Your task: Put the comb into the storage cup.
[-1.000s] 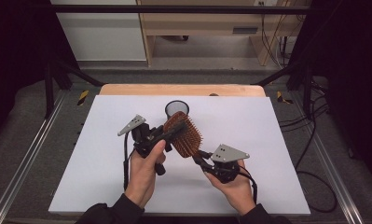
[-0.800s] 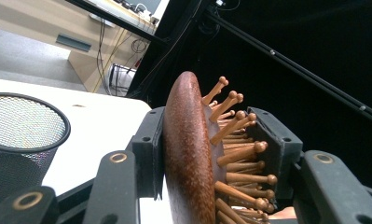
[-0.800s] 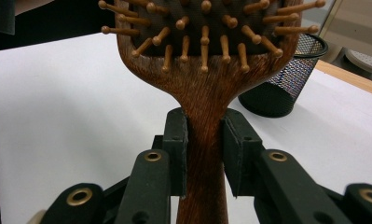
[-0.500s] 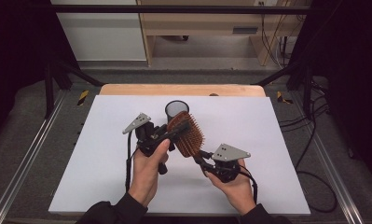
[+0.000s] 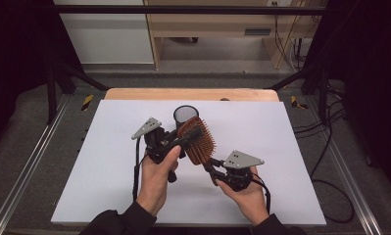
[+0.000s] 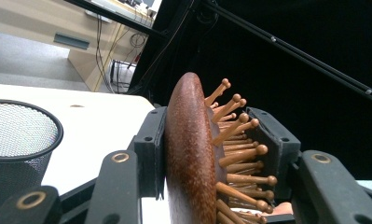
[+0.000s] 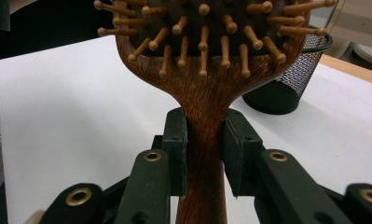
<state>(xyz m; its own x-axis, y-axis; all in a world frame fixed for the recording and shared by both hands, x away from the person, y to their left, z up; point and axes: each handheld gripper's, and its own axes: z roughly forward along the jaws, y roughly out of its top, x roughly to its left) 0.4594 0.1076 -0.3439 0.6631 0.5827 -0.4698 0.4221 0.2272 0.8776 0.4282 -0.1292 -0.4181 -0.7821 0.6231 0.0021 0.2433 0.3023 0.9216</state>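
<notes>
Brown wooden paddle hairbrush (image 5: pixel 199 140) with ball-tipped wooden bristles, held above the white table, handle toward the person, beside black mesh cup (image 5: pixel 185 116)

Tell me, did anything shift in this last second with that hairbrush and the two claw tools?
Hardly anything. The left gripper drifted slightly right, still clamped across the hairbrush head; the right gripper still grips its handle. The mesh cup and white mat stayed put.

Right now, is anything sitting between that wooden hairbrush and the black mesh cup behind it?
Nothing visible does. The hairbrush is held above the table by both claws, left claw on its head and right claw on its handle, with the mesh cup just behind it.
</notes>
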